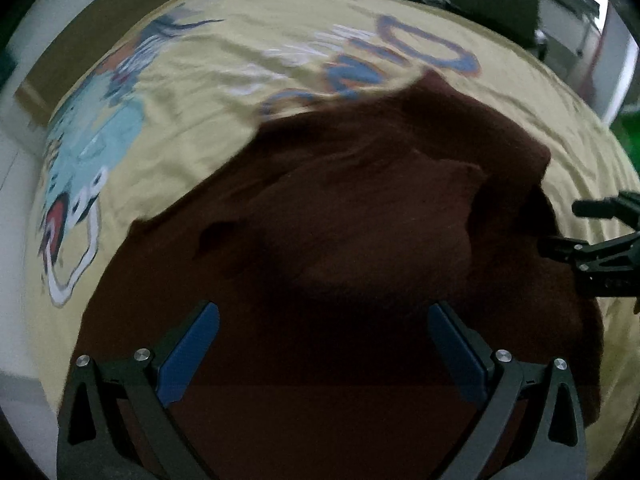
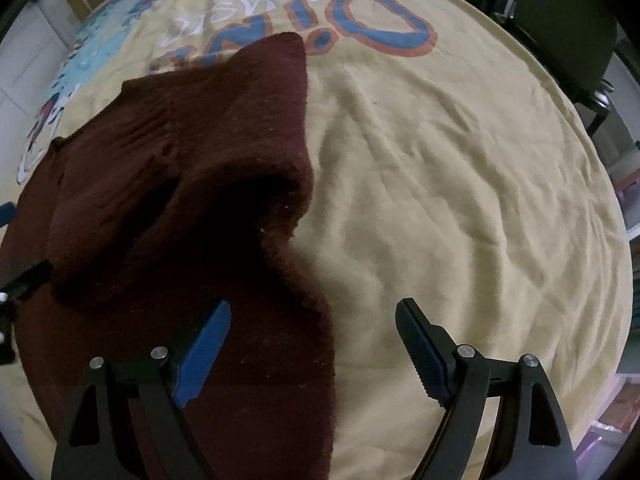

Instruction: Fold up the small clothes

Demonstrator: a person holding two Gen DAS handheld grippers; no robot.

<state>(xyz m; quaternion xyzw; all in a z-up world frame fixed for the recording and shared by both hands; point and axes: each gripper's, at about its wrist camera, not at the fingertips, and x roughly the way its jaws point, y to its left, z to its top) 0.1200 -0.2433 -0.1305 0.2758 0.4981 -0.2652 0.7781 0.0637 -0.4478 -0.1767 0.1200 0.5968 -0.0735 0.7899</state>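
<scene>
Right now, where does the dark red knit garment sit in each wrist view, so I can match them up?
Left wrist: dark red knit garment fills centre and bottom, under the open left gripper.
Right wrist: garment on the left half, beneath the open right gripper's left finger.
Shared landmark: blue "DINO" lettering on the yellow cloth.

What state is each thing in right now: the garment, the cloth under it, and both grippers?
Sweater: dark red, crumpled, one part folded over itself, not held.
Yellow cloth: spread out under the sweater, wrinkled.
Left gripper: open, fingers over the sweater, holding nothing.
Right gripper: open, over the sweater's edge, holding nothing.
</scene>
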